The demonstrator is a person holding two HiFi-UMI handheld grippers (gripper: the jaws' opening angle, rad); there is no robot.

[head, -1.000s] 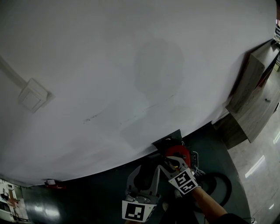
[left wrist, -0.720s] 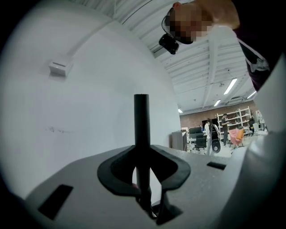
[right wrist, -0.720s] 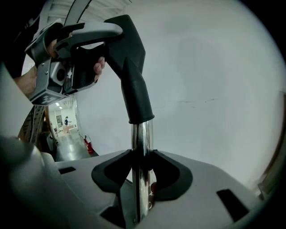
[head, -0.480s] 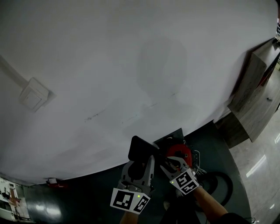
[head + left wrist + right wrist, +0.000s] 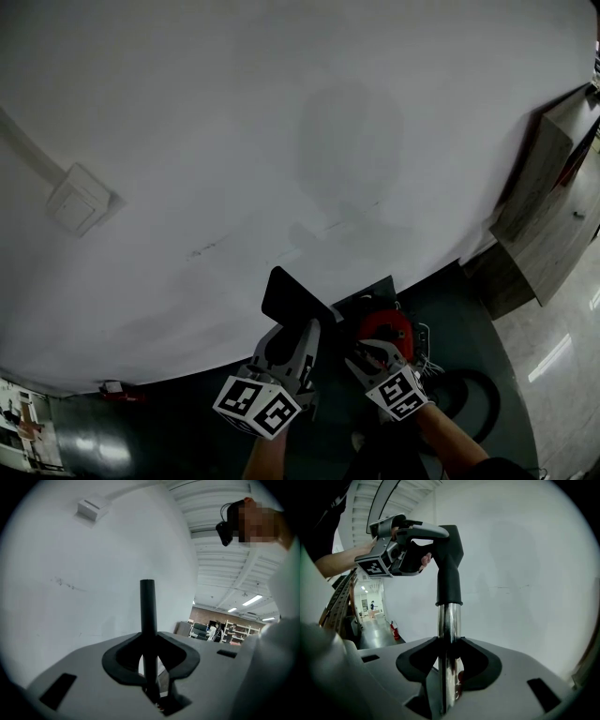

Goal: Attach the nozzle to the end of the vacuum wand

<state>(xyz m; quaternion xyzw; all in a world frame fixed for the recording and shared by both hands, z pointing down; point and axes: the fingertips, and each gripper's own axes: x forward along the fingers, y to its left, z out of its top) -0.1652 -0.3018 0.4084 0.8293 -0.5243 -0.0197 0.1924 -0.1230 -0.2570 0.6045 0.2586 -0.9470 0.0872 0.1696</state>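
Observation:
The black nozzle (image 5: pixel 449 557) stands upright, its sleeve over the top end of the chrome wand (image 5: pixel 449 630). My right gripper (image 5: pixel 449 665) is shut on the chrome tube just below the sleeve. My left gripper (image 5: pixel 423 543) is shut on the nozzle's wide upper head from the left. In the left gripper view the nozzle (image 5: pixel 148 616) shows edge-on as a thin black blade pinched between the jaws of my left gripper (image 5: pixel 150 656). In the head view the nozzle's flat head (image 5: pixel 295 302) rises above my left gripper (image 5: pixel 292 330); my right gripper (image 5: pixel 367 352) sits just to its right.
A white wall (image 5: pixel 281 141) fills most of the view, with a wall box (image 5: pixel 80 202) at the left. The red vacuum body (image 5: pixel 382 328) and a black hose loop (image 5: pixel 473 398) lie on the dark floor. A wooden cabinet (image 5: pixel 544 225) stands at the right.
My left gripper has shifted left and rolled, and the nozzle's black head has come up into view above it. My right gripper has stayed in place on the wand.

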